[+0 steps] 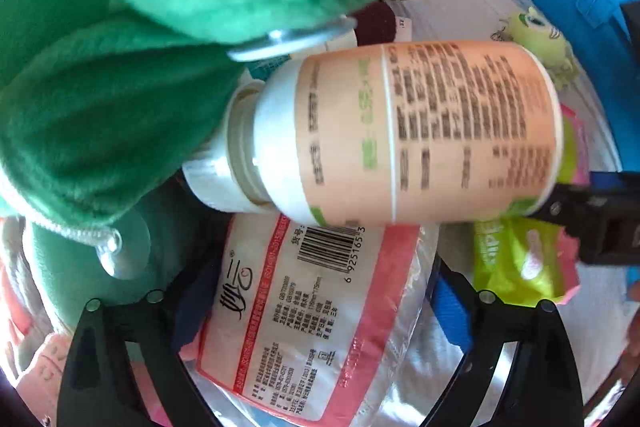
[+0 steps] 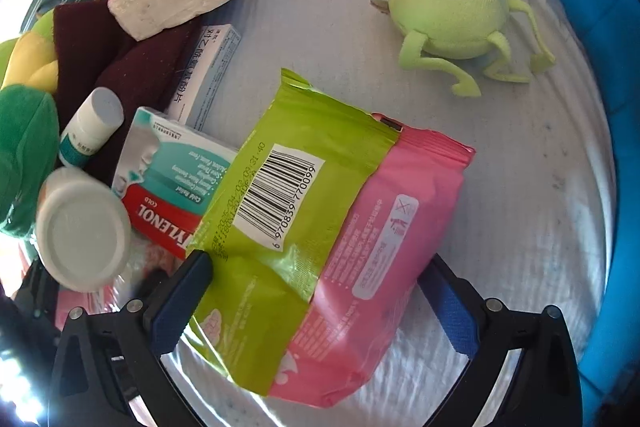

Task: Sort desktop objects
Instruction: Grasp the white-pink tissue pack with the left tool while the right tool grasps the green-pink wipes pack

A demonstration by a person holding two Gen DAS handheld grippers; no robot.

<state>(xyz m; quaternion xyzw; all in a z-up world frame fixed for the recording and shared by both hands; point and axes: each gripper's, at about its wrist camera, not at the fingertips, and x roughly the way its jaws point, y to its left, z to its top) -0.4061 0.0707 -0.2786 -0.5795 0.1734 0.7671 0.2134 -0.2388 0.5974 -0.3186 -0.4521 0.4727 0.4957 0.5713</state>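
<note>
Left gripper (image 1: 316, 311) hovers with jaws spread over the tissue pack (image 1: 304, 323), gripping nothing — the peach-labelled bottle (image 1: 400, 131) lies across it and the green plush (image 1: 160, 27) crowds in, so I'd shift those first. Right gripper (image 2: 316, 291) straddles the wipes pack (image 2: 320, 227), jaws wide — close squarely mid-pack. Tylenol box (image 2: 168, 187) sits tucked underneath.

we seem to be in a home, at a table (image 2: 500, 187) under a pale cloth heaped with household odds and ends. soft toys lie about: a one-eyed green monster plush (image 2: 448, 15) near the far edge and a big green plush (image 1: 140, 67). medicine sits among them, a tylenol box (image 2: 168, 183) and a pill bottle (image 1: 400, 135), beside a wet wipes pack (image 2: 320, 227). a blue plastic bin (image 2: 592, 7) stands at the right edge.
</note>
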